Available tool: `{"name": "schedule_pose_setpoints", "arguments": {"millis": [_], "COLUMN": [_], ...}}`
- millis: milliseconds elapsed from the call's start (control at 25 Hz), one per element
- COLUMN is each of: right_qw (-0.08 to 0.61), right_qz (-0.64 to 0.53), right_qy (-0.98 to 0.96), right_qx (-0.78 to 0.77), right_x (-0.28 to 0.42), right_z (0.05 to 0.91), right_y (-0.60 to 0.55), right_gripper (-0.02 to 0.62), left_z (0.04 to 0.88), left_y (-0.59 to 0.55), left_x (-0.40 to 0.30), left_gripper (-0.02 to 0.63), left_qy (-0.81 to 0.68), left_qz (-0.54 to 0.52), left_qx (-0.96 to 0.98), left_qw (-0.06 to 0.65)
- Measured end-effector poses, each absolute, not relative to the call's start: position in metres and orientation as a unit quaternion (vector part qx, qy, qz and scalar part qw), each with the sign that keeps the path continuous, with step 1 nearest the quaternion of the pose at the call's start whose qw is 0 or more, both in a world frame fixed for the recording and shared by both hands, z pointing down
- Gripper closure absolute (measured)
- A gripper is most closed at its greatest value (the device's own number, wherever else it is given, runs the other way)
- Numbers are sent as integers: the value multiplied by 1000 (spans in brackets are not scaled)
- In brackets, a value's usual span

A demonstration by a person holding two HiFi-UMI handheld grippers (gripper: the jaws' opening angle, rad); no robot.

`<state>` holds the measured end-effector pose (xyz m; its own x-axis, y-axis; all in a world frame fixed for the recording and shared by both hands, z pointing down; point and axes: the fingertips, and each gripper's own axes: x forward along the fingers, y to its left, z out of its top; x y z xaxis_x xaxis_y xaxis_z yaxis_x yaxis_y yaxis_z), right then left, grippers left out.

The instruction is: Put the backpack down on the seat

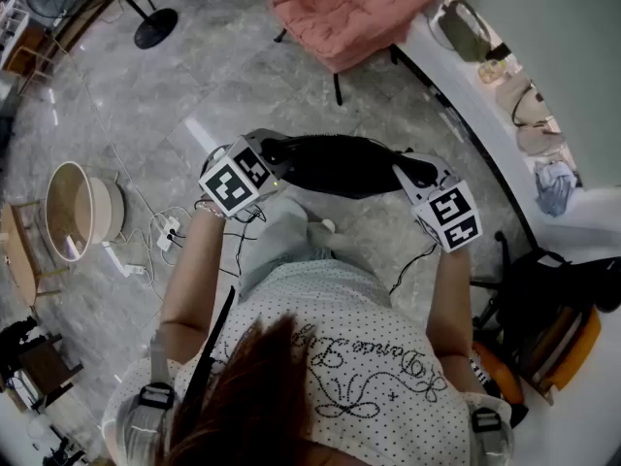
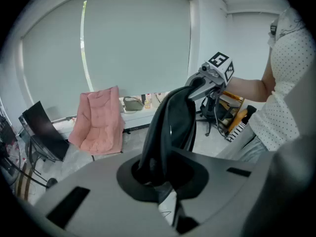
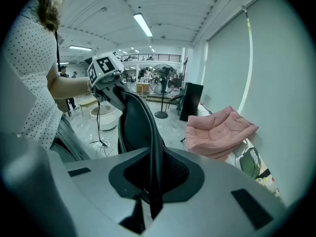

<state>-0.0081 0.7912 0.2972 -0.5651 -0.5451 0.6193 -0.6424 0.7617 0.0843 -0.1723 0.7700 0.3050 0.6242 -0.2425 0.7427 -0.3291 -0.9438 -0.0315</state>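
Left gripper (image 1: 277, 158) is pinching bunched fabric of the black backpack (image 1: 340, 165), right gripper (image 1: 412, 175) is clamping its thin strap (image 3: 154, 147); it is hanging between them, well apart from the pink seat (image 1: 349, 13). Looking soft and floppy, it is best held by both ends.

Floor (image 1: 146, 115): grey marble under me.
Chair (image 1: 349, 8): pink, my 12 o'clock.
Round table (image 1: 73, 212): 9 o'clock.
Ledge (image 1: 456, 85): white, 2 o'clock.
Blind (image 2: 133, 43): drawn, pale.
Light: ceiling strip (image 3: 142, 24), lit.
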Motion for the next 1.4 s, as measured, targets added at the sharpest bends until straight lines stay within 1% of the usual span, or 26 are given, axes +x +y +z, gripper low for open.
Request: {"name": "schedule_pose_setpoints", "arguments": {"millis": [480,800,1080,1400], "right_qw": [307,308,310,309], "right_qz": [83,94,108,118], "right_qy": [-882,-885,-883,-879], "right_qx": [348,336,336,344], "right_x": [0,-7,-5,-8], "right_z": [289,294,306,307], "right_y": [780,762,700,587], "right_gripper": [543,543,543,543], "left_z": [297,301,313,316], "left_y": [758,740,677,560], "left_x": [-165,-171,-169,-172], "left_gripper": [591,591,591,591], "left_qy": [-169,-176,-170,-161], "left_qz": [398,399,390,380], "left_qx": [901,898,902,907], "left_qw": [51,63,79,79]}}
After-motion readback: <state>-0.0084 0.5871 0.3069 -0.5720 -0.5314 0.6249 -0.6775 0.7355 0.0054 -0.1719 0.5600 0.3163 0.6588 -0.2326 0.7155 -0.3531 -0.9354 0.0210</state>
